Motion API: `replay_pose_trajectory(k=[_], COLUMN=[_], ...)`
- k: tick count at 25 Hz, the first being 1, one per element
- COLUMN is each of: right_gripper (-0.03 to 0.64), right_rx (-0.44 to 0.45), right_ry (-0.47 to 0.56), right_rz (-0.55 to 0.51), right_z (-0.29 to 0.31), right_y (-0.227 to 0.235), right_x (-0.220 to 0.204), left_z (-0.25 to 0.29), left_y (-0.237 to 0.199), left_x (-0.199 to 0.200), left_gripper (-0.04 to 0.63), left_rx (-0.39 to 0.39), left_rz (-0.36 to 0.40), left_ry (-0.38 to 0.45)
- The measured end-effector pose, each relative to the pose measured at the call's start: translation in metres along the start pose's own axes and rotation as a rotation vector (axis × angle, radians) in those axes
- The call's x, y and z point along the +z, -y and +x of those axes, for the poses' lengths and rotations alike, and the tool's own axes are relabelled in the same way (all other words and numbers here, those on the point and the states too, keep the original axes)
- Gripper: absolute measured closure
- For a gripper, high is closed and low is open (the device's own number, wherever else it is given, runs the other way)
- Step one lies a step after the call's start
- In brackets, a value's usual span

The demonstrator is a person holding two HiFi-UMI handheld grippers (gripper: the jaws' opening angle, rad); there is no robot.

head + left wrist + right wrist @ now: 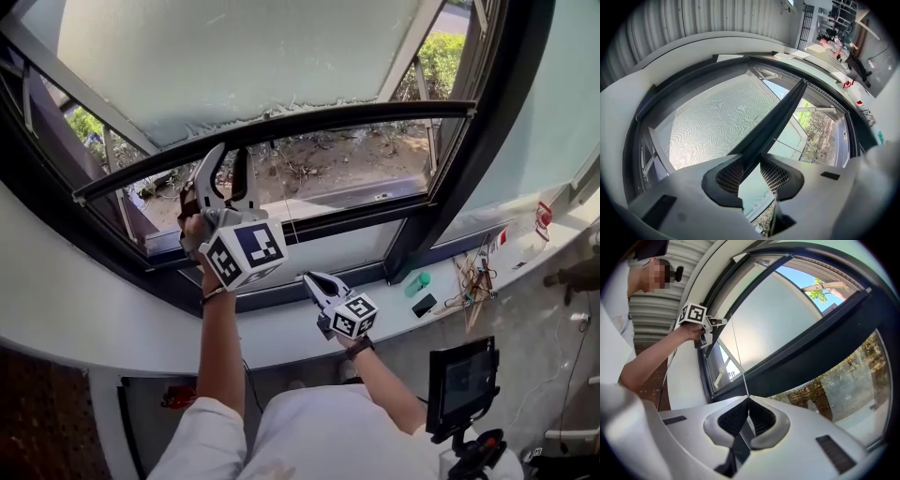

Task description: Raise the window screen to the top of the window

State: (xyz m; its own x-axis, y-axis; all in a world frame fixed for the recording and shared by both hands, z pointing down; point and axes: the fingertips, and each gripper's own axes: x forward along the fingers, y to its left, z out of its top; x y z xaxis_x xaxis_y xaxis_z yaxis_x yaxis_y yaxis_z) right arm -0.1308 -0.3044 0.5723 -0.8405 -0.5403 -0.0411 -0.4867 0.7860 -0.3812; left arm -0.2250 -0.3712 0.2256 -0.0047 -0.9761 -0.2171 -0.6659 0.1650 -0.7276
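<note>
The window screen (244, 66) is a pale mesh sheet over the upper part of the window. Its dark bottom bar (356, 117) slants across the glass. My left gripper (232, 155) reaches up and is shut on that bar near its left part. In the left gripper view the bar (783, 112) runs between the pads, with the mesh (717, 117) to its left. My right gripper (307, 277) is lower, just above the sill, shut on a thin white pull cord (738, 362). The cord rises from the right gripper (749, 401) toward the bar (811, 343). The left gripper (715, 323) shows there at upper left.
The white sill (112, 319) curves below the window. On its right part lie a green object (418, 283), a small black object (424, 305) and a tangle of wires (473, 277). A dark screen on a stand (464, 380) is at lower right.
</note>
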Motion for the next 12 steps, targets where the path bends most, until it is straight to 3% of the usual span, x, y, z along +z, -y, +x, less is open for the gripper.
replay_pose_trajectory(k=[3, 12], right_gripper=[0.612, 0.613], right_rx=[-0.005, 0.096], right_ry=[-0.016, 0.056], right_rz=[0.045, -0.053], right_z=[0.009, 0.022], right_y=[-0.009, -0.051], right_x=[0.004, 0.035], left_z=[0.003, 0.007], left_y=[-0.007, -0.038], left_x=[0.003, 0.034], left_gripper=[0.497, 0.497], left_rx=[0.016, 0.056], left_rz=[-0.004, 0.023], left_ry=[0.016, 0.079])
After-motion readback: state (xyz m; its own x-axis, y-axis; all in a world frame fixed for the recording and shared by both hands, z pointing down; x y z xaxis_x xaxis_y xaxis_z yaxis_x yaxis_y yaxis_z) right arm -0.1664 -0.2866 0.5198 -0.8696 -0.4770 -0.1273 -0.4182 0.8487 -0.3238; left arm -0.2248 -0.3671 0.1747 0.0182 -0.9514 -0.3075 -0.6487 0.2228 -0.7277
